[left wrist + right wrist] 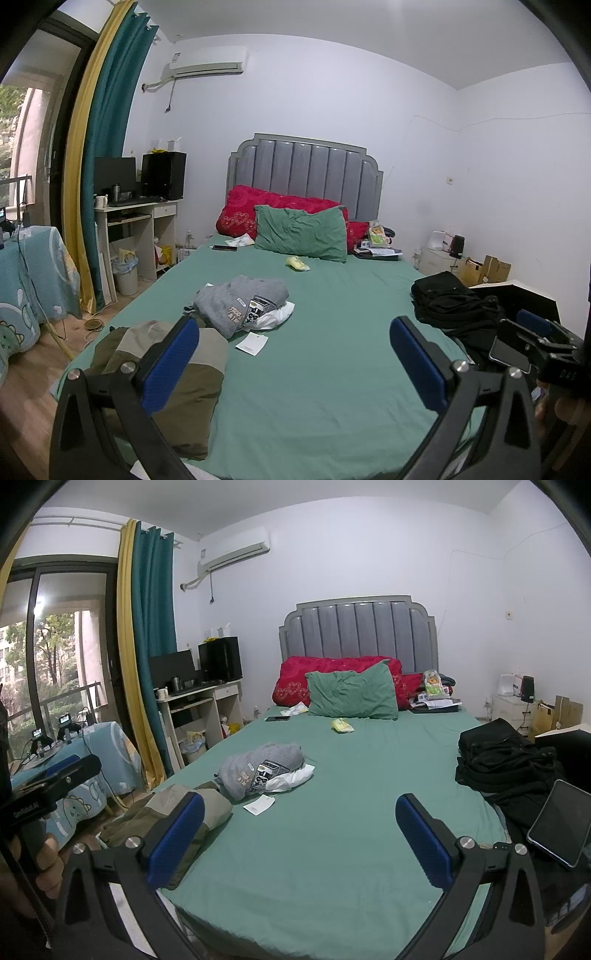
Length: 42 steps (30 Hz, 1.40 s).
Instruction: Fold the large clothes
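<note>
Here, from the left wrist, the left tool (294, 363) hangs wide and empty over the green bed (332, 376). An olive jacket (173, 373) lies under its left finger, a grey sweatshirt (240, 299) just beyond, black clothes (454, 306) ahead right. From the right wrist, the right tool (300, 840) is equally wide, empty; jacket (173, 812) by its left finger, sweatshirt (258, 768) ahead, black clothes (502, 760) far right beside a tablet (557, 821).
</note>
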Motion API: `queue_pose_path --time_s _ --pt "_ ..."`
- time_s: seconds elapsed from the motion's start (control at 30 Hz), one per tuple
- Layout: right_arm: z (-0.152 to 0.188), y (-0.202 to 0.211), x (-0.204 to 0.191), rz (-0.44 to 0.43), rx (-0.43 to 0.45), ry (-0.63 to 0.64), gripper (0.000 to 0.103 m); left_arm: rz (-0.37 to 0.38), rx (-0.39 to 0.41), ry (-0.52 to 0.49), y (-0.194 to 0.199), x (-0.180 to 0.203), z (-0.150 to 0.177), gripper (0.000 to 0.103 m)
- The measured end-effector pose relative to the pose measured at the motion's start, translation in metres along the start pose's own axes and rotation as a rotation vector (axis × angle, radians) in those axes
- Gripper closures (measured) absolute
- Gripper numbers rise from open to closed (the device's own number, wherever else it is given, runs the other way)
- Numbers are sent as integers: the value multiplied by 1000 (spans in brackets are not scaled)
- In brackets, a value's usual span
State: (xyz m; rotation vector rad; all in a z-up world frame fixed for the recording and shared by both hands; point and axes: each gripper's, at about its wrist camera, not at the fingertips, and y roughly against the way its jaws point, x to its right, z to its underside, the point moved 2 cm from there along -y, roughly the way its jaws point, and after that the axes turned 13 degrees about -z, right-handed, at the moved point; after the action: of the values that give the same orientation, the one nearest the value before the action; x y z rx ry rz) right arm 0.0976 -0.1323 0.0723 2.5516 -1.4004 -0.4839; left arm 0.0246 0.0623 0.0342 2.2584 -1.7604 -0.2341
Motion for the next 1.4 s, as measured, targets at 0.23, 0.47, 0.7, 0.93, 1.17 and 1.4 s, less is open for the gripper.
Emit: queue_pose_path --time_s 0.23,0.47,0.7,0.93,1.17,1.4 --pt "0 0 -1 2 0 -1 0 2 2 -1 0 0 0 0" --pt "-1 0 -1 1 0 0 0 -6 3 1 1 0 0 0" --pt "1 0 0 2 0 3 0 -2 0 4 2 3 -4 0" --pt "1 1 -1 0 1 6 0 2 6 4 3 5 -3 0" --pt "3 2 -1 6 0 19 0 -1 3 4 5 4 -2 0" --pt "3 3 -1 7 -3 19 0 1 3 6 6 5 -1 0"
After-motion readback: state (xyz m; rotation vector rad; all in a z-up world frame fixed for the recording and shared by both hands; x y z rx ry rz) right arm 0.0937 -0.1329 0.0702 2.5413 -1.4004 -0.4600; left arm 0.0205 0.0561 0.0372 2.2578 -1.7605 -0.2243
